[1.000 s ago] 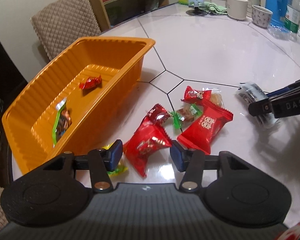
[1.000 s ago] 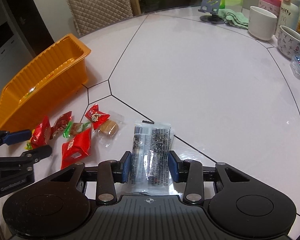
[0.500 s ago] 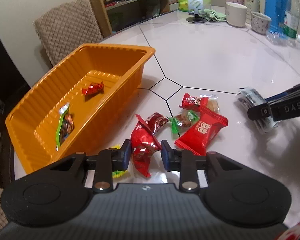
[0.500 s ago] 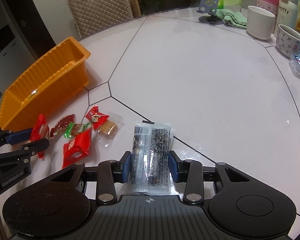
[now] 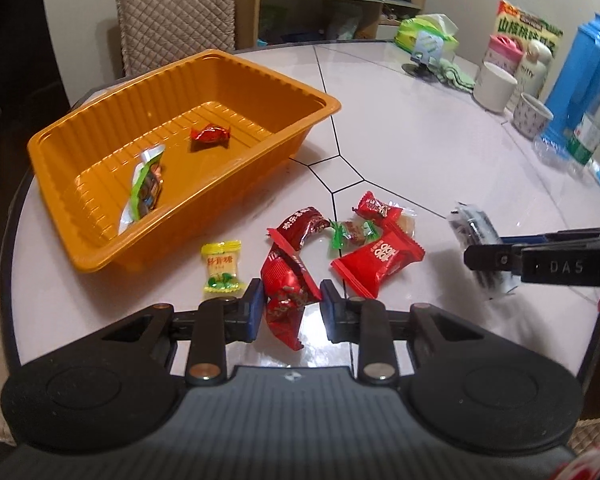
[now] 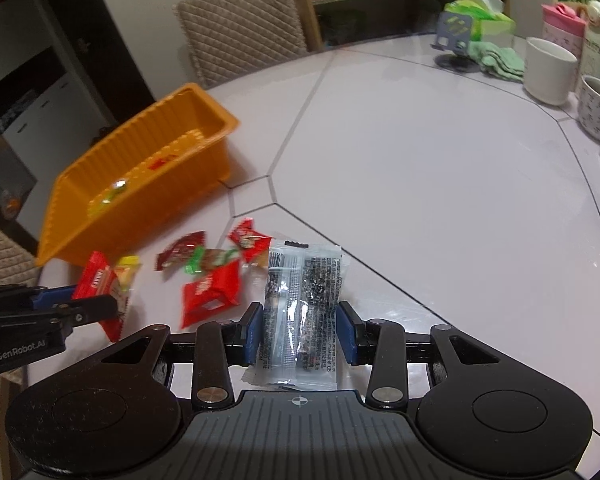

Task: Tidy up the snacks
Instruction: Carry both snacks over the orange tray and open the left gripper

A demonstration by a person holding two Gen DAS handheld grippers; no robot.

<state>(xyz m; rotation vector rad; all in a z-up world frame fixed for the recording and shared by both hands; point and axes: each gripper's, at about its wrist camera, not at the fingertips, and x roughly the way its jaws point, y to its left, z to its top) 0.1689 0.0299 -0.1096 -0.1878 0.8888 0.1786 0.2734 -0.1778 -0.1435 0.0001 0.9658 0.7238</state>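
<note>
My left gripper [image 5: 291, 307] is shut on a red snack packet [image 5: 286, 286] and holds it just above the table. My right gripper [image 6: 302, 334] is shut on a clear packet of dark seaweed [image 6: 302, 308], also lifted a little. The orange tray [image 5: 260, 76] stands at the left with a red candy [image 5: 210, 135] and a green-edged packet [image 5: 144, 188] inside. Loose on the table lie a yellow candy [image 5: 220, 266], a dark red wrapper [image 5: 302, 226], a green-ended candy [image 5: 354, 232], a small red packet [image 5: 376, 210] and a larger red packet [image 5: 378, 260].
At the far right stand a white mug [image 5: 494, 88], a patterned cup [image 5: 534, 114], a blue jug [image 5: 580, 76] and a water bottle [image 5: 592, 128]. A phone stand [image 5: 422, 54] and green cloth sit at the back. A quilted chair [image 5: 176, 16] is behind the tray.
The left gripper closed on the red snack packet and lifted it, uncovering the yellow candy. The right gripper rose slightly, still holding the seaweed packet.
</note>
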